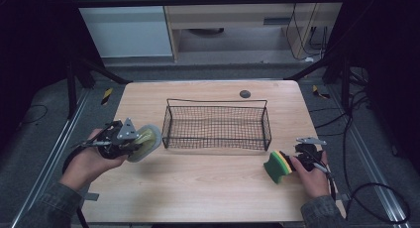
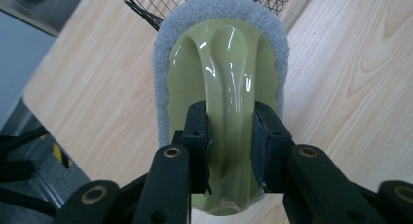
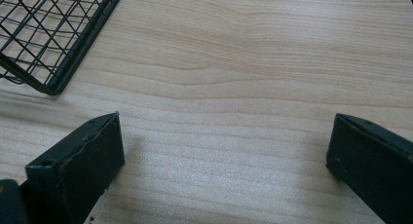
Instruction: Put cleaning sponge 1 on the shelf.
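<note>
Holding a scrubber (image 1: 149,140) by its handle, the left gripper (image 1: 134,142) hangs over the left part of the table (image 1: 208,186), just beside the left end of the wire basket (image 1: 216,100). In the left gripper view the left gripper (image 2: 229,132) has its jaws pressed against both sides of the glossy green handle ridge of the scrubber (image 2: 221,53), grey pad facing away.

The right gripper (image 1: 293,161) sits near the table's right edge, toward the front right corner. Its jaws are spread wide in the right gripper view (image 3: 224,136), with bare wood between them. A green-and-yellow sponge (image 1: 276,167) lies just ahead of it in the high view; whether a jaw touches it cannot be told.

Progress, as judged: the work appears to be loading cleaning things into the basket. The basket holds nothing yet, so one item is gripped and lifted, the other is not gripped, and both placements remain.

Room for moving: the basket stands at the table's middle, long side parallel to the front edge, with an open top and a thin handle wire along its far rim. The scrubber must clear the left rim to go in. A broad strip of bare wood runs between the basket and the front edge. The basket's near right corner (image 3: 51,90) lies close to the right gripper, and the sponge rests near it. A small dark disc (image 1: 244,93) lies by the back edge, well apart from both grippers.
</note>
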